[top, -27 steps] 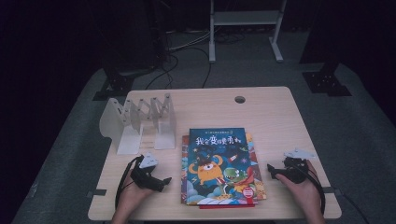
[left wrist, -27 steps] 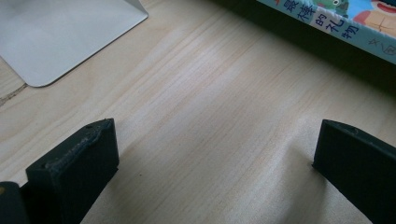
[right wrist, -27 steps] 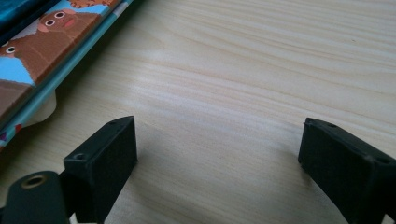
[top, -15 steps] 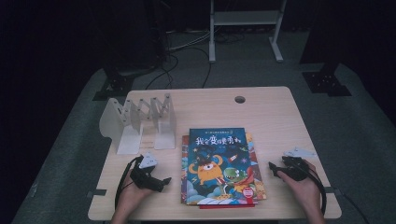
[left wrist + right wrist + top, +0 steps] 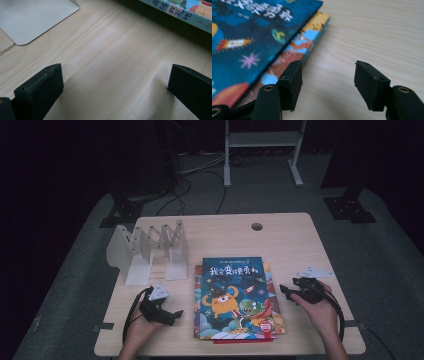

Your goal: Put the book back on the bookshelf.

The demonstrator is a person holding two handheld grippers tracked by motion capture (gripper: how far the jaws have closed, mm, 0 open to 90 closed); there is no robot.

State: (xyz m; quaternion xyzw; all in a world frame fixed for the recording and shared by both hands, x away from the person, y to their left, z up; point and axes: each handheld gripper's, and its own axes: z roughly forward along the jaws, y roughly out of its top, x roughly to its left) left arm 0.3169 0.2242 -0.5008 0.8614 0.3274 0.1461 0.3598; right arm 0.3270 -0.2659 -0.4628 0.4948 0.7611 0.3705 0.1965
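Note:
A stack of picture books (image 5: 235, 295) lies flat on the wooden table (image 5: 225, 235), the top one dark blue with cartoon monsters. My left gripper (image 5: 174, 316) rests low on the table just left of the stack, pointing toward it. Its jaws stand wide open over bare wood (image 5: 115, 85), with a book's edge (image 5: 175, 10) farther off. My right gripper (image 5: 284, 291) sits at the stack's right side, pointing left. Its jaws are open (image 5: 328, 80), bare table between them, and the left jaw is beside the lower book's corner (image 5: 312, 35) under the blue cover (image 5: 249, 32).
A white folding book rack (image 5: 150, 252) with several dividers stands at the back left of the table; its flat base (image 5: 32, 17) lies ahead of my left gripper. A cable hole (image 5: 257, 226) marks the far edge. A metal frame (image 5: 260, 140) stands on the floor behind.
My right gripper has edged a little farther up the table alongside the books. The left gripper and the books have stayed put.

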